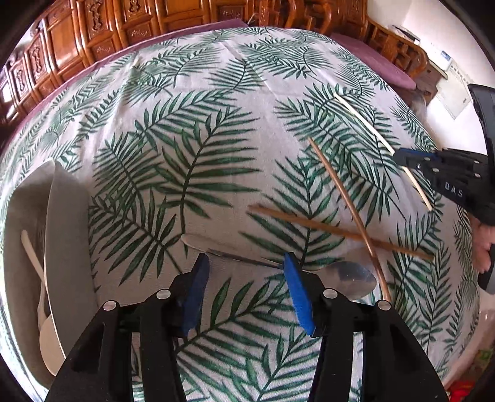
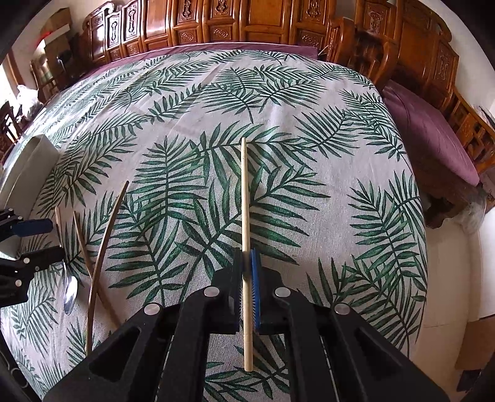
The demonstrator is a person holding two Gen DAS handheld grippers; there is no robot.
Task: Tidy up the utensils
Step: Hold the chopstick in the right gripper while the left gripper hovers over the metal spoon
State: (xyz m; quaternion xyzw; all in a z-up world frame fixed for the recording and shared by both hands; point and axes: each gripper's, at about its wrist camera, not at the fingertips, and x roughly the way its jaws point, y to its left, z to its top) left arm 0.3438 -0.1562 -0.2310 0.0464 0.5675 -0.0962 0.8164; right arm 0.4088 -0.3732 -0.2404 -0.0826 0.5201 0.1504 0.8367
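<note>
A metal spoon (image 1: pixel 349 275) lies on the leaf-print tablecloth (image 1: pixel 191 130), its handle running across just past my left gripper's fingertips. My left gripper (image 1: pixel 246 267) is open above the handle and its blue pads do not touch it. Two brown chopsticks (image 1: pixel 334 230) lie crossed over the spoon's bowl end. My right gripper (image 2: pixel 247 256) is shut on a pale chopstick (image 2: pixel 245 201), which points away along the table. The left wrist view shows the right gripper (image 1: pixel 405 160) at the right edge holding the pale chopstick (image 1: pixel 362 120). The left gripper (image 2: pixel 37 241), brown chopsticks (image 2: pixel 102 235) and spoon (image 2: pixel 70 293) sit at the left of the right wrist view.
A white container (image 1: pixel 68 216) stands at the table's left with a white spoon (image 1: pixel 31 256) inside; the right wrist view also shows the container (image 2: pixel 34 160). Carved wooden cabinets (image 2: pixel 247 21) and chairs line the far side. A purple-cushioned bench (image 2: pixel 433 139) stands beyond the table's right edge.
</note>
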